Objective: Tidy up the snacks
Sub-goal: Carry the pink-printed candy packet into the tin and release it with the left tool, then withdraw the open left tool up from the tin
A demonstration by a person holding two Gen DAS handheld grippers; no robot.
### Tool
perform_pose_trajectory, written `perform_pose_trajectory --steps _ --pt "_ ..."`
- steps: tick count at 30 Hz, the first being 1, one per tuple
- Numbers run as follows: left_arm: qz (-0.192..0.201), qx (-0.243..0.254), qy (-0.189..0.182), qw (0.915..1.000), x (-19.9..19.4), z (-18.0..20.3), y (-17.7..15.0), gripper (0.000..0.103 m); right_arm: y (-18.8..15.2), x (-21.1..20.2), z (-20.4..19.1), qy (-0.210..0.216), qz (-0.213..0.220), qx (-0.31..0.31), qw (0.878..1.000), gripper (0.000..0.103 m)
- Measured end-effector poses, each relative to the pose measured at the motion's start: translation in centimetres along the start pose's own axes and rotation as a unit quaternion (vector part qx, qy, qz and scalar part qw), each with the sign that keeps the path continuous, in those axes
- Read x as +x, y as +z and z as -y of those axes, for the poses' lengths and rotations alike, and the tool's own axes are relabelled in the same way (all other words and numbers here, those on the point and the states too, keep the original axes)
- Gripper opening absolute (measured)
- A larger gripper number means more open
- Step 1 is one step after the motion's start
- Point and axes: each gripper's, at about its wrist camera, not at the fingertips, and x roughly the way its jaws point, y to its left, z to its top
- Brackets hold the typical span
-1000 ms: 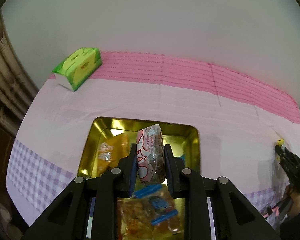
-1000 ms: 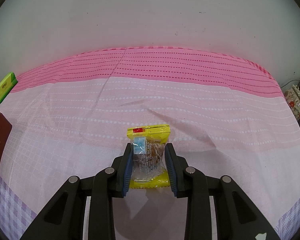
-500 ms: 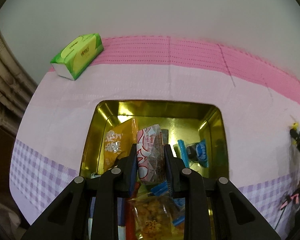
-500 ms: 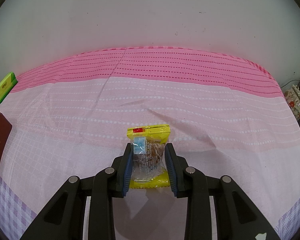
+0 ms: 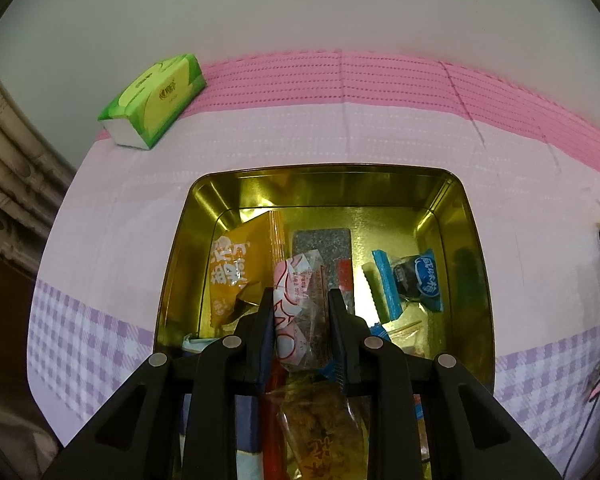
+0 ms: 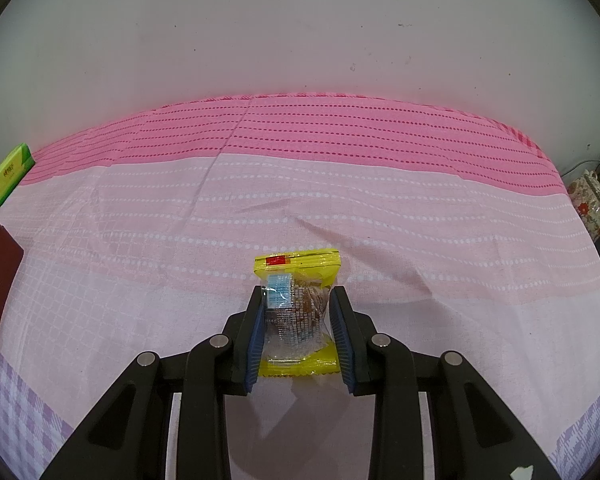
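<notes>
Lower now than a second ago, my left gripper (image 5: pixel 300 300) has carried its pink-and-white snack packet (image 5: pixel 298 308) down over the gold tin (image 5: pixel 476 280), which fills far more of the view. Its jaws are clamped on that packet, which hangs just above the tin's floor. Inside the tin I see an orange packet (image 5: pixel 236 268) toward the left wall, a grey packet (image 5: pixel 324 244) behind the held one, a blue-wrapped snack (image 5: pixel 416 280) to the right, and a clear bag of golden crisps (image 5: pixel 320 412) nearest me. Beyond the tin's far left corner sits a green tissue pack (image 5: pixel 156 100). My right gripper (image 6: pixel 298 320), well right of the tin, has not moved; it grips a yellow-edged snack packet (image 6: pixel 300 272) on the pink cloth (image 6: pixel 420 220).
</notes>
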Motion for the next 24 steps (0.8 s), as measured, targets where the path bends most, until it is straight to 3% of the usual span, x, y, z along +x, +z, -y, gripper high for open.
perform_pose_trajectory --steps 15,24 --pt "0.001 0.004 0.001 1.0 -0.3 -0.1 0.2 0.027 0.0 0.0 0.1 -0.003 0.0 0.0 1.0 0.031" --pt "0.017 -0.002 -0.008 0.9998 -2.3 -0.5 0.5 0.04 -0.1 0.1 0.2 -0.003 0.0 -0.002 1.0 0.031"
